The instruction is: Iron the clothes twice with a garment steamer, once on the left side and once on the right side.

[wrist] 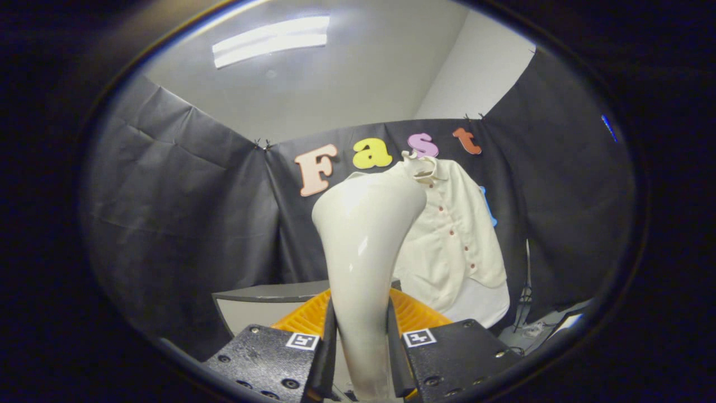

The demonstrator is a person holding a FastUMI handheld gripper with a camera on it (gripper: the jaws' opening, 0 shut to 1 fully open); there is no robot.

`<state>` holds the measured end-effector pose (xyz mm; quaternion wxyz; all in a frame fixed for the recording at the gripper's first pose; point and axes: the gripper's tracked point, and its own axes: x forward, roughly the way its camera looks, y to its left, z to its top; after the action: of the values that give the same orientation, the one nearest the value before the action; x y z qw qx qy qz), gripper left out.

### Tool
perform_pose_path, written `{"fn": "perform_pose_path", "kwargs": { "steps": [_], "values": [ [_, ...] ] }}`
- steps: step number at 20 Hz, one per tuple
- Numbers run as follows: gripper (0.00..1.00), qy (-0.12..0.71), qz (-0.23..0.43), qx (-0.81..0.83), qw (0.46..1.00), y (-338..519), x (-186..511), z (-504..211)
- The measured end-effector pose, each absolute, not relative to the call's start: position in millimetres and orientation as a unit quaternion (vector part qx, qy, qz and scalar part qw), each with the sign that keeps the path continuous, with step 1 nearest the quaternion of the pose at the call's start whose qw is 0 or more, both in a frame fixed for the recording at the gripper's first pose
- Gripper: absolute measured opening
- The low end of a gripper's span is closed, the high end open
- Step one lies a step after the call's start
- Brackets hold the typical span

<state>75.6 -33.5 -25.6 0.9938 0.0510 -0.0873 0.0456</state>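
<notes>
Booth wall (184,224) behind shirt (453,246); gripper (361,347) clamps steamer (363,240)

No readable text, brand or number anywhere. Only two small square black-and-white coded markers (302,340), one on each side of the gripper (361,347), carrying no legible characters.

The tool (361,358) has both fingers pressed against the handle of the garment steamer (363,246), whose broad head rises straight ahead and blocks the middle of the way forward. Beyond and to the right of the head hangs the shirt (458,240) against the booth wall, with open air between the two. Below the head an orange basket (417,316) and the counter (263,292) close off the low path; the left side stays open up to the wall.
</notes>
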Motion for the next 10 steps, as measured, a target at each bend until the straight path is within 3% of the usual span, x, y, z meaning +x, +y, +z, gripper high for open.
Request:
{"fn": "perform_pose_path", "kwargs": {
  "steps": [10],
  "values": [
    [0.40,-0.057,0.033,0.015,0.998,-52,38,-38]
  ]
}}
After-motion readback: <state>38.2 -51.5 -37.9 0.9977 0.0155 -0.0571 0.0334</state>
